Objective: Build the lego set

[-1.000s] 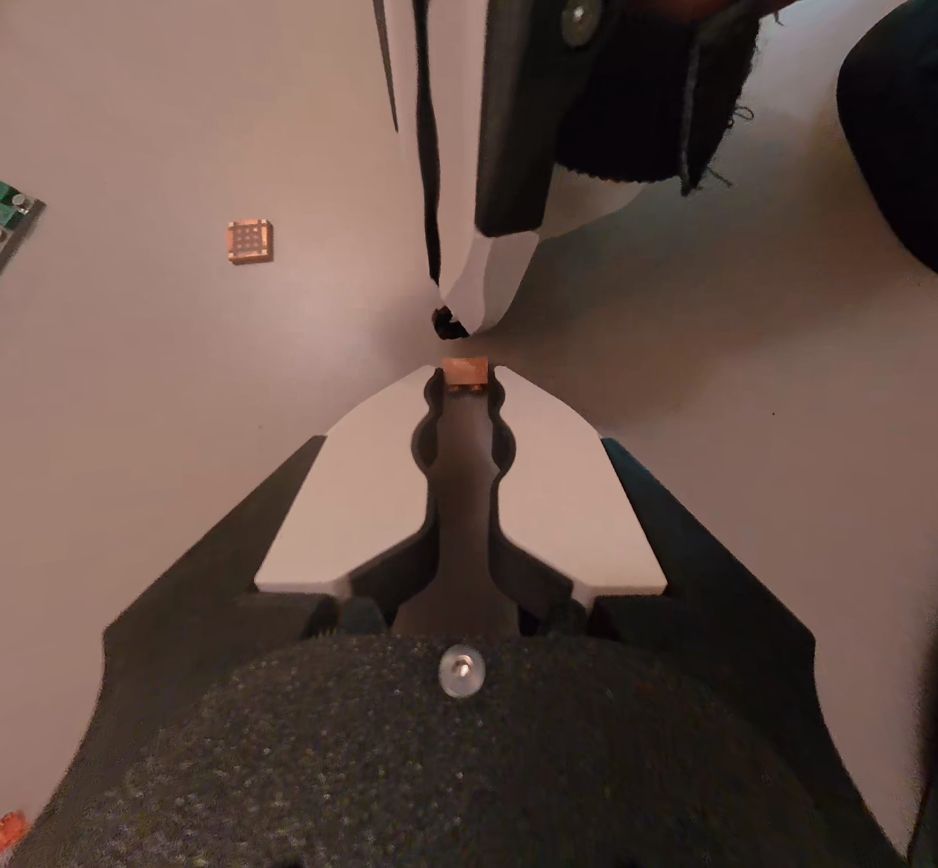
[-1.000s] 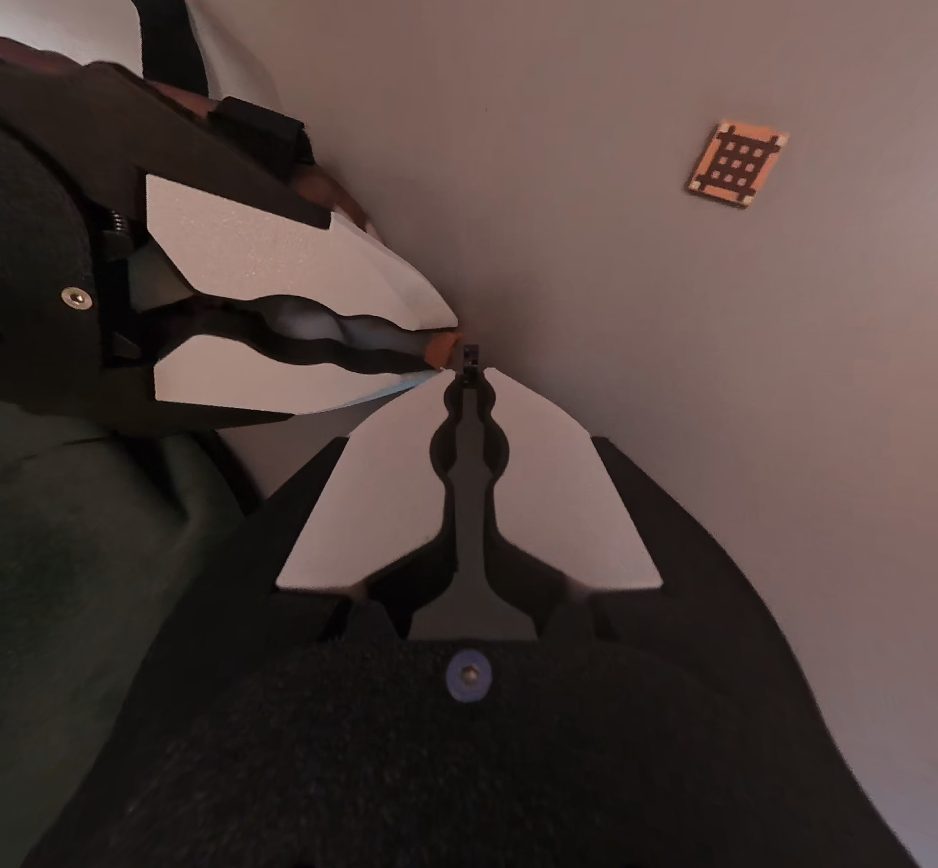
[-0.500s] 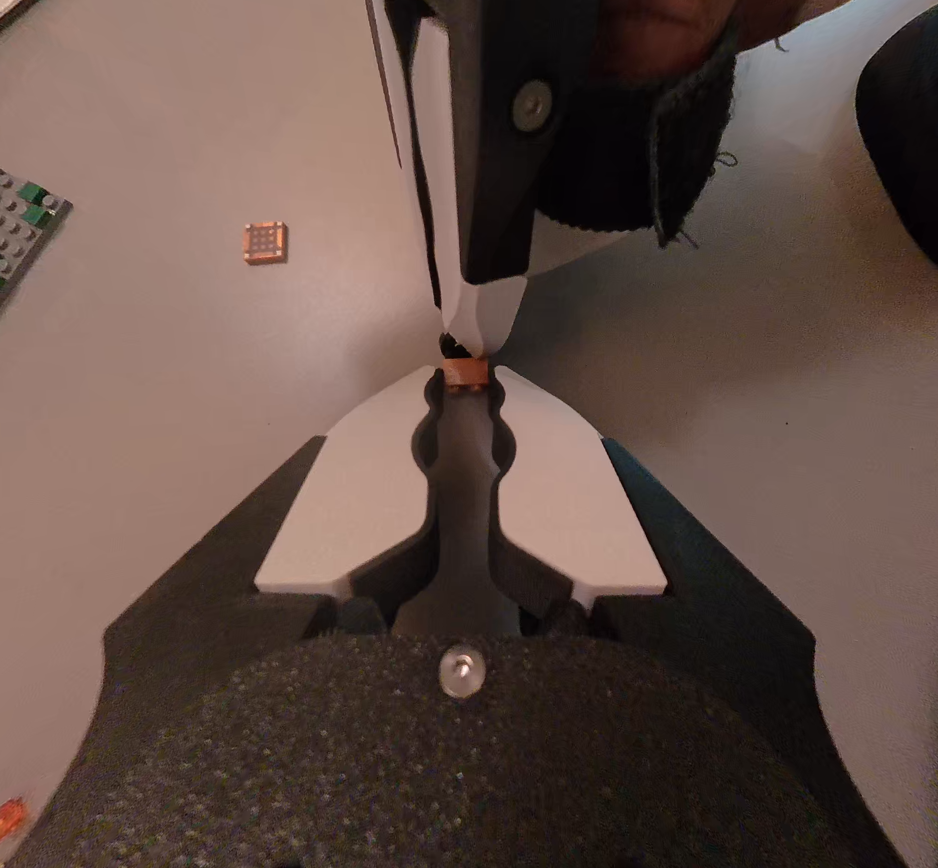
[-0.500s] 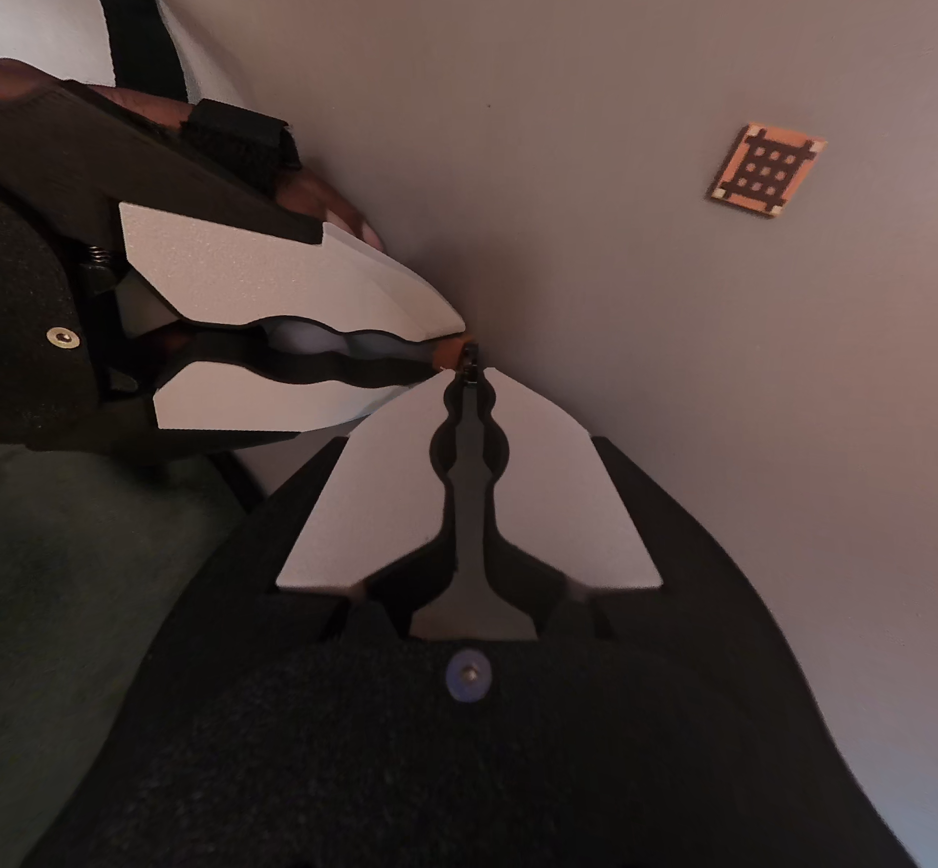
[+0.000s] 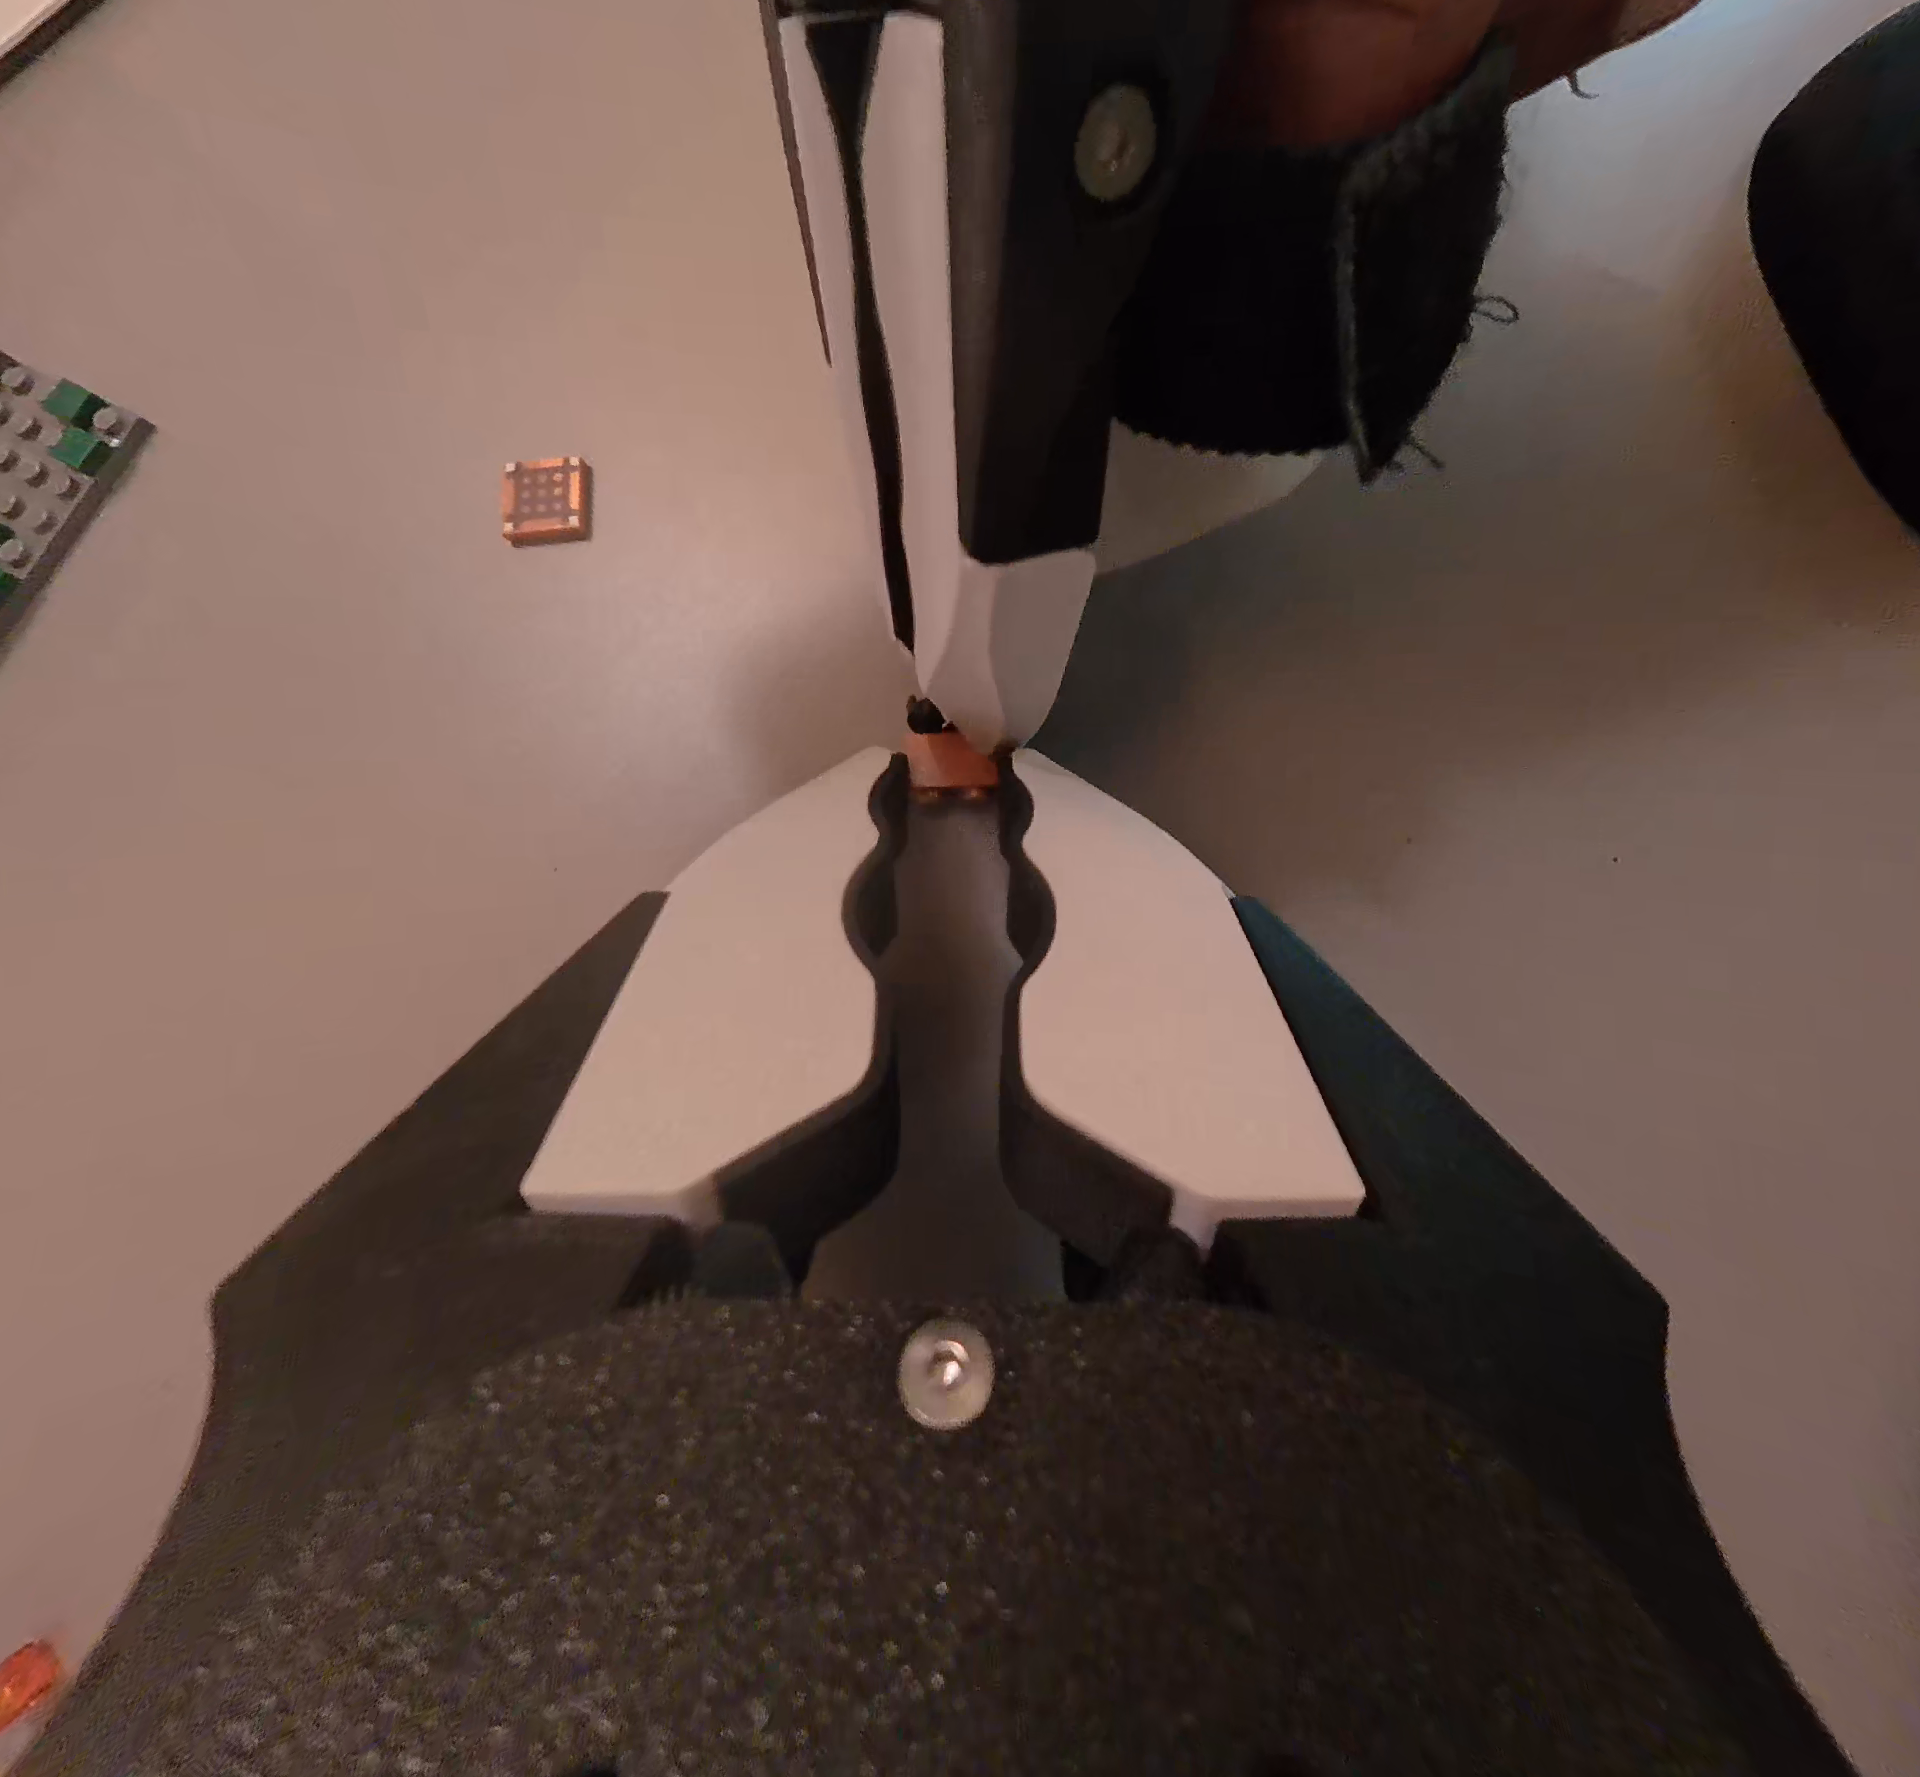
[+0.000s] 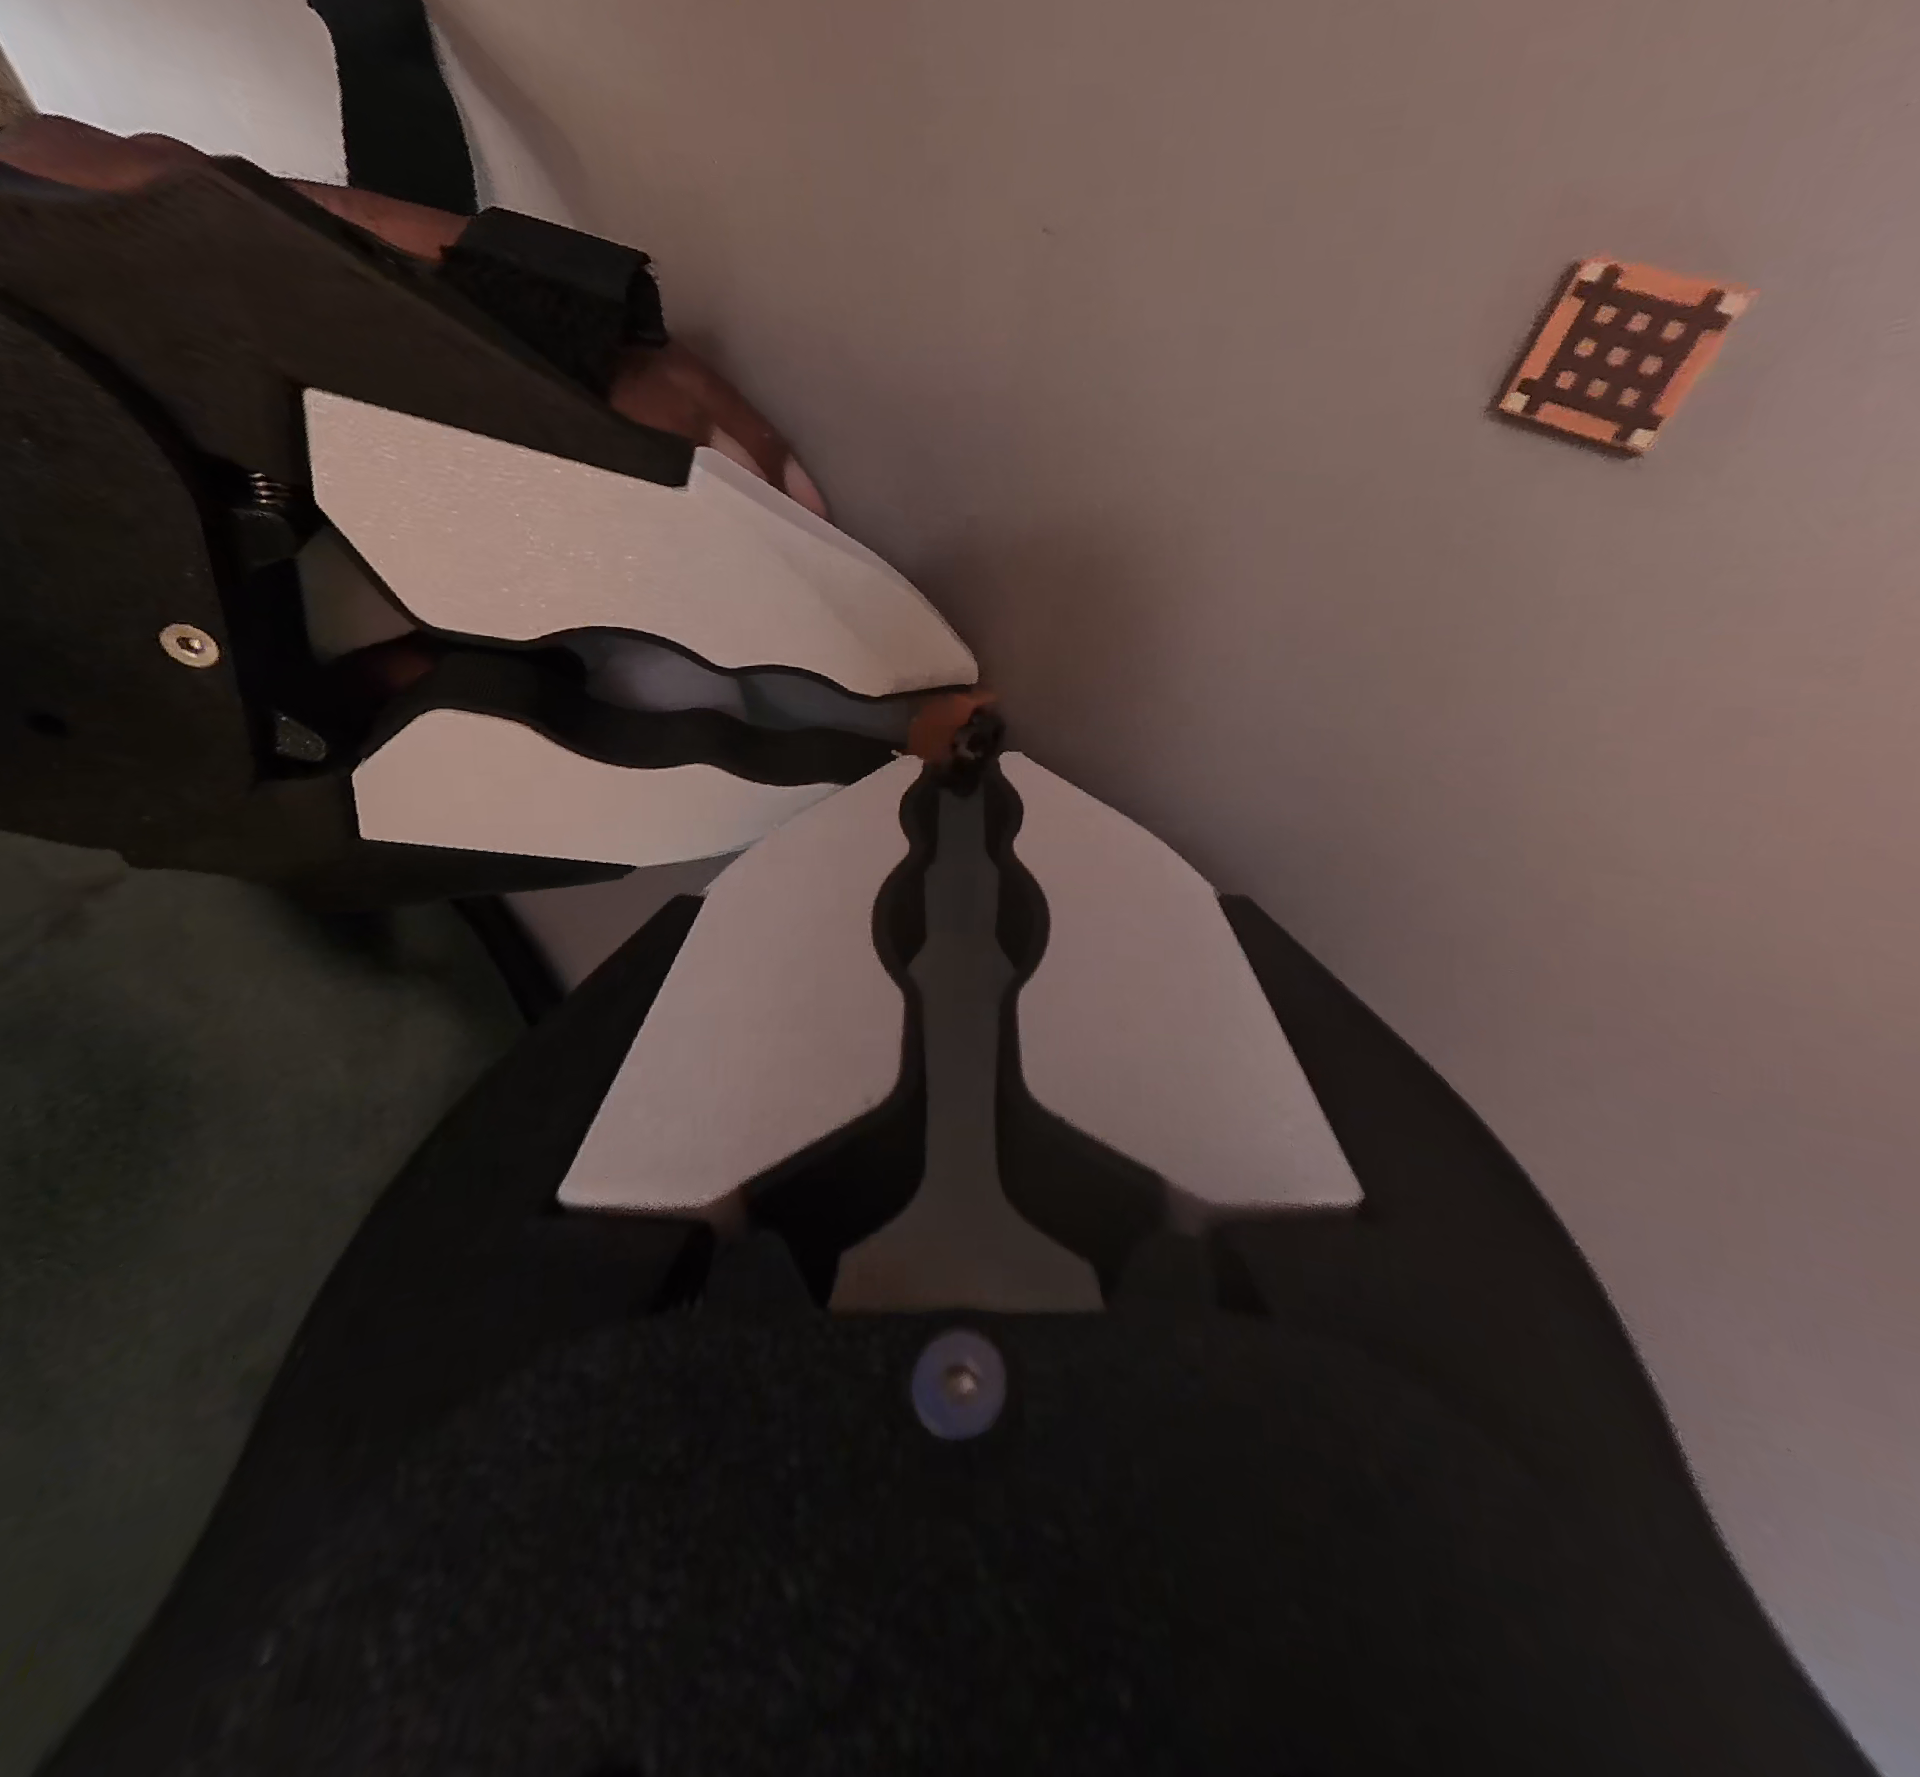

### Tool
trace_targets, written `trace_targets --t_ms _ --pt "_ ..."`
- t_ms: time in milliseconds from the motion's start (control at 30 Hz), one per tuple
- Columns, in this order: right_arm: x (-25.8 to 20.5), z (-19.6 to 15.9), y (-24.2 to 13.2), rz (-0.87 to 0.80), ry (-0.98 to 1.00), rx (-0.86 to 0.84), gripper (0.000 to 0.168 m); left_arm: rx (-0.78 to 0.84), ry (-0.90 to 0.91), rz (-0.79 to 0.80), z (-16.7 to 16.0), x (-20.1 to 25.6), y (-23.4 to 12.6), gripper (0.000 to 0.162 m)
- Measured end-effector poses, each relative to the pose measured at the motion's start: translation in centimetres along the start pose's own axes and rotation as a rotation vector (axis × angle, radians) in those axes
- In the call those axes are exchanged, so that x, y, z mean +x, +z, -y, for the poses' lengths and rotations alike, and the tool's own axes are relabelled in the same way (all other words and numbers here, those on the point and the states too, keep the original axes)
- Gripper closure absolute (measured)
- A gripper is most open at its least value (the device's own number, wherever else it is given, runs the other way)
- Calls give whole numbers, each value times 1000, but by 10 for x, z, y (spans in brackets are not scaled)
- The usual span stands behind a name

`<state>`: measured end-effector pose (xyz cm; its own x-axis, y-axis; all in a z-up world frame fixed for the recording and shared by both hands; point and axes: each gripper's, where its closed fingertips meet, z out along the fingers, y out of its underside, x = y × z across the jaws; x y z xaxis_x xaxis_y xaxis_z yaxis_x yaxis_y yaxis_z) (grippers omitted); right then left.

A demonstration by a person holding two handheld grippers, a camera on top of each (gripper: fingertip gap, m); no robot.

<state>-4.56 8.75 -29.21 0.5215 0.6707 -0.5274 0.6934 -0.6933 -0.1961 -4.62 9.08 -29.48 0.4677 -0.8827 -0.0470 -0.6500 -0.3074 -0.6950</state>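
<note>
A small orange brick (image 5: 948, 769) was clamped between the tips of the left gripper (image 5: 951, 771). A tiny black piece (image 6: 971, 740) was pinched at the tips of the right gripper (image 6: 966, 759) and pressed against the brick. An orange grid-printed tile (image 5: 548, 501) was seen on the table (image 5: 364, 221), well left of the left fingers.

Two claws (image 5: 951, 759) (image 6: 964, 759); one orange brick (image 5: 948, 771); one patterned tile (image 5: 548, 500); one studded grey baseplate (image 5: 47, 491).

Grippers meet tip to tip, no gap between. Table (image 5: 312, 169) wide open left, only a tile (image 5: 548, 501) and baseplate (image 5: 52, 470) far left.
</note>
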Motion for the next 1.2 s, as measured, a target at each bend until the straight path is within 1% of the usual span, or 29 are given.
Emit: trace_targets --t_ms 133,367,633,767,900,1200 --pt "0 0 0 44 -8 25 160 2 1 -3 0 0 0 146" --pt "-2 1 -2 95 -60 82 153 6 -1 -11 0 1 0 145" --pt "-7 -2 -1 80 -120 111 152 19 -20 -75 0 7 -5 134" --pt "-9 -2 -1 74 -133 111 152 31 -27 -83 0 5 -12 133" --pt "-9 -2 0 57 -160 103 151 26 -41 -113 -3 5 -17 137" --pt "-7 -4 2 -2 -261 105 147 -4 -33 -162 -7 13 -14 140"
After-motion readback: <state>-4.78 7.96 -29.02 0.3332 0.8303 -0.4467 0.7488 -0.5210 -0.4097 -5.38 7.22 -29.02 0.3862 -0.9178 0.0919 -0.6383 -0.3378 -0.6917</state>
